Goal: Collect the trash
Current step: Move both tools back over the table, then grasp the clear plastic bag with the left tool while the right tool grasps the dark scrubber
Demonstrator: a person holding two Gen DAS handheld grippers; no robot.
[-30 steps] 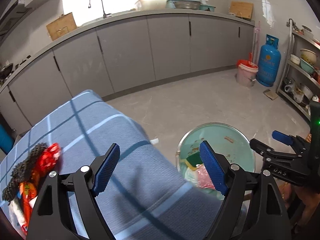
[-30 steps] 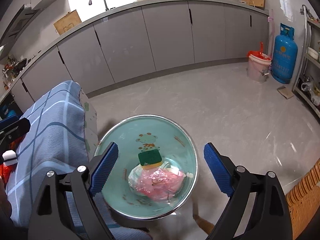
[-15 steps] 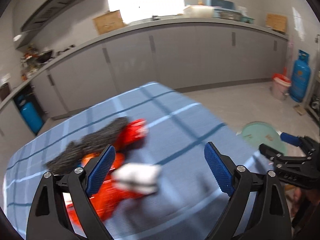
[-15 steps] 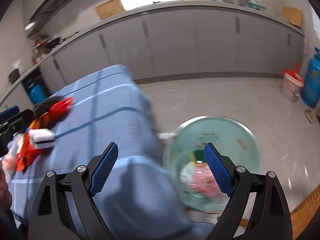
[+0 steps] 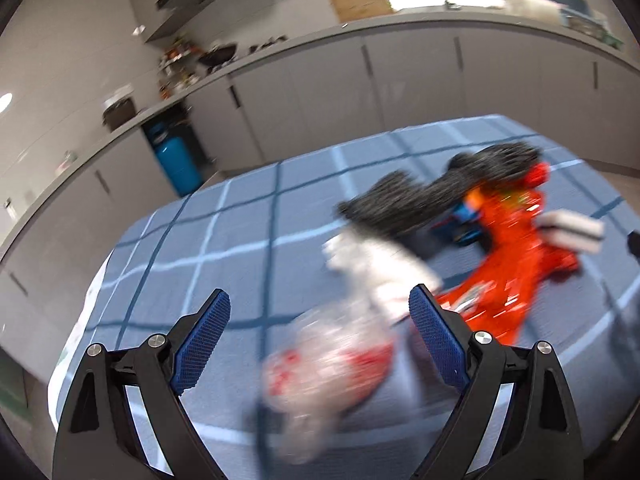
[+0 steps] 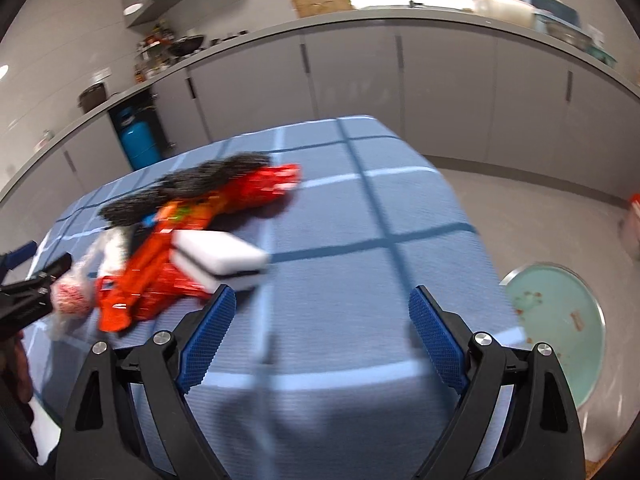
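Note:
A pile of trash lies on the blue checked tablecloth (image 5: 224, 248): a dark fuzzy scrubber (image 5: 436, 196), orange-red wrappers (image 5: 516, 248), a white sponge block (image 6: 218, 262), white crumpled paper (image 5: 372, 256) and a clear bag with red print (image 5: 332, 372). My left gripper (image 5: 320, 340) is open, its jaws on either side of the clear bag, just above it. My right gripper (image 6: 320, 332) is open and empty over the cloth, right of the pile. The left gripper also shows at the right wrist view's left edge (image 6: 32, 280). The green basin (image 6: 560, 320) sits on the floor, right of the table.
Grey kitchen cabinets (image 6: 440, 92) and a worktop run along the back wall. A blue gas cylinder (image 5: 176, 160) stands in a gap on the left. The table edge (image 6: 476, 224) drops to grey floor on the right.
Both grippers have swung left, away from the basin and over the table. The trash pile is now close under the left gripper. Both stay open.

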